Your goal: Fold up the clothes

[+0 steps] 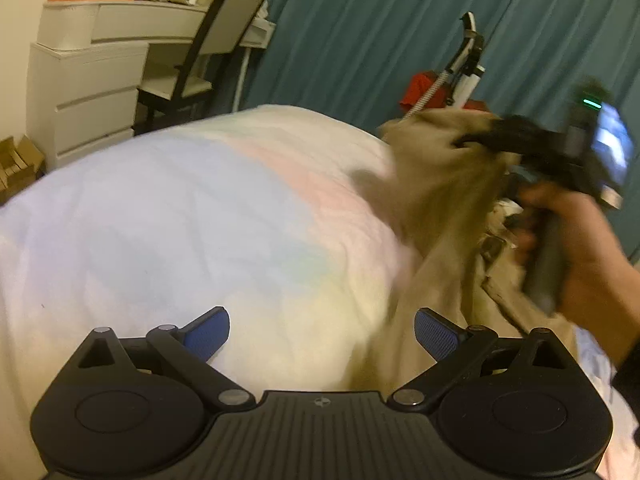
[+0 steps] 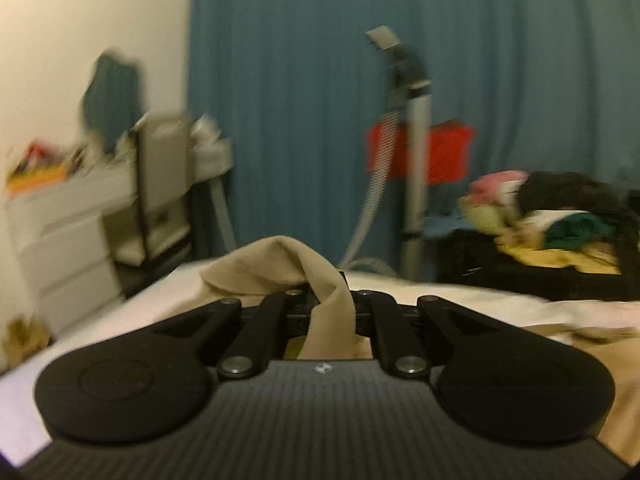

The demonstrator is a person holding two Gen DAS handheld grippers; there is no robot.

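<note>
A tan garment [image 1: 436, 200] hangs lifted over the right side of the pale bedspread [image 1: 180, 220]. My right gripper [image 1: 476, 140] is shut on its upper edge and holds it above the bed; a hand grips its handle. In the right wrist view the same tan garment [image 2: 328, 320] is pinched between the closed jaws of the right gripper [image 2: 330, 300] and bunches over them. My left gripper [image 1: 322, 334] is open with blue pads [image 1: 206, 336], empty, low over the bed just left of the hanging cloth.
A white dresser [image 1: 88, 92] and a chair [image 1: 208, 56] stand beyond the bed at the left. A vacuum cleaner [image 2: 412, 160] and a red box [image 2: 444, 152] stand before the teal curtain [image 2: 300, 100]. A pile of clothes [image 2: 560, 224] lies at the right.
</note>
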